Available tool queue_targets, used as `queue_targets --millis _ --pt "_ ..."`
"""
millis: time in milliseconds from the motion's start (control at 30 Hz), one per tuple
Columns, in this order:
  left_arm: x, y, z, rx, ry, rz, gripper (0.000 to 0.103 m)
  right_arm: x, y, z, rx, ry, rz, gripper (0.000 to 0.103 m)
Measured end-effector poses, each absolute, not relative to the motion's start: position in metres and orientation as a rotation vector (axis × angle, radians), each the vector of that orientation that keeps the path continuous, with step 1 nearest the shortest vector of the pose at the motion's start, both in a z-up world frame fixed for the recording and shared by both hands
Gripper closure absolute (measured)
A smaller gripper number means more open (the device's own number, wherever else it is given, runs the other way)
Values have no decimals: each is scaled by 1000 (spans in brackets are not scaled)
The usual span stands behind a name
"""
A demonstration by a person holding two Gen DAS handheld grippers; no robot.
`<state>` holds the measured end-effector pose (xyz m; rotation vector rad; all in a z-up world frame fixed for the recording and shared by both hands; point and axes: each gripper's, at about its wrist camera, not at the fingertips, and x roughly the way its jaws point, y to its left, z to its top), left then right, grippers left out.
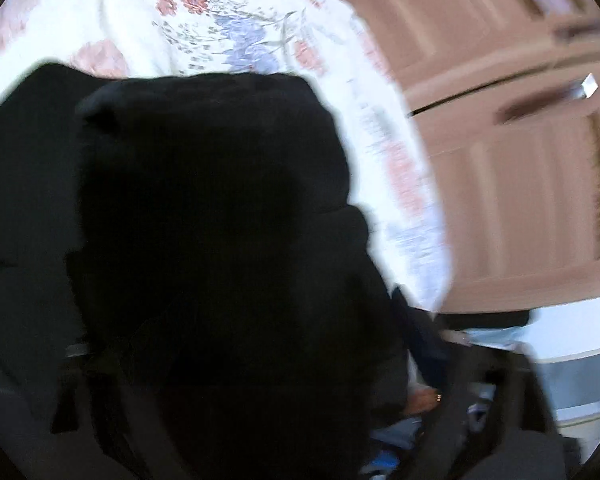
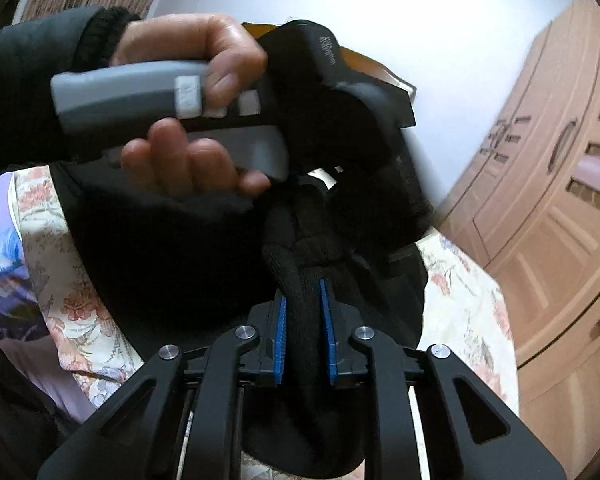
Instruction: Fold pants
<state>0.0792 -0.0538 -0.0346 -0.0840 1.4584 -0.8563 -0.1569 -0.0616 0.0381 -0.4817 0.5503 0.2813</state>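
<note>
Right gripper [image 2: 305, 292] clamps bunched pants [image 2: 160, 256]; fold runs away.

Black pants [image 2: 148, 248] lie bunched on the floral bedspread [image 2: 464, 312].

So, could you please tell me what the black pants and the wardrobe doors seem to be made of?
The pants look like a soft, matte knit, perhaps fleece or heavy jersey: a ribbed weave shows where they bunch between the right tongs. The wardrobe doors look like light wood or wood laminate, smooth, with raised panels.
</note>
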Motion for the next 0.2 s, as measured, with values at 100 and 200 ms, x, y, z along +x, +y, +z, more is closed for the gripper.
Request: queue_targets --millis 100,200 --pt "75 -53 -30 -30 1429 -858 62 -161 -74 39 -441 532 275 39" --pt "71 -49 -19 -20 1379 -847 72 -174 -97 45 -350 493 234 11"
